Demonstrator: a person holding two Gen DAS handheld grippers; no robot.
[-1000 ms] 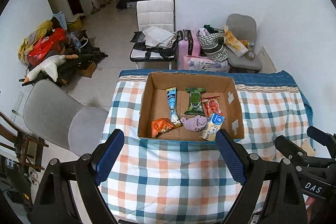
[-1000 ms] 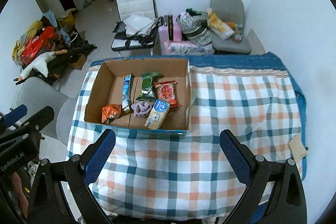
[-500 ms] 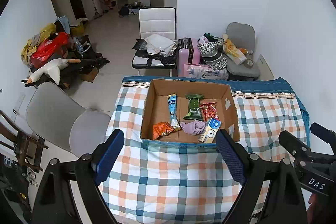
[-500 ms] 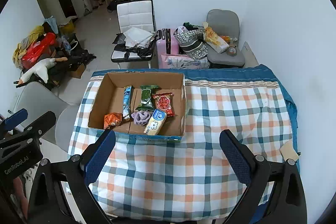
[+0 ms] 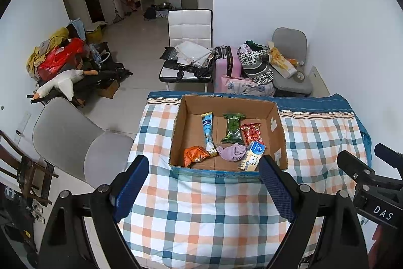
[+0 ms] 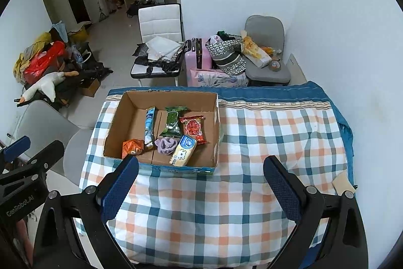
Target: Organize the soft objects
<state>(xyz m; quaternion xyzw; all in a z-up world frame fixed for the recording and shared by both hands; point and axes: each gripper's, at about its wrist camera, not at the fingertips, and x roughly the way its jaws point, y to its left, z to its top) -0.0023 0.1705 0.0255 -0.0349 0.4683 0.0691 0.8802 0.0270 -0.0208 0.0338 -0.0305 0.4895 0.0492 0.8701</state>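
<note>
Now, your six soft packets lie together in the cardboard box point(image 5: 276, 125), ahead of the left tool point(image 5: 204, 183) and forward-left of the right tool point(image 6: 201, 183). Both are spread and hold nothing, so keep them clear. Beneath is a checked counter cloth point(image 6: 264, 138); beyond, cluttered chairs point(image 5: 189, 42).

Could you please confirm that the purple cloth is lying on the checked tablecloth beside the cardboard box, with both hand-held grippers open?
Not quite: the right wrist view shows the purple cloth inside the cardboard box, among the snack packets. Both hand-held grippers are open.
</note>
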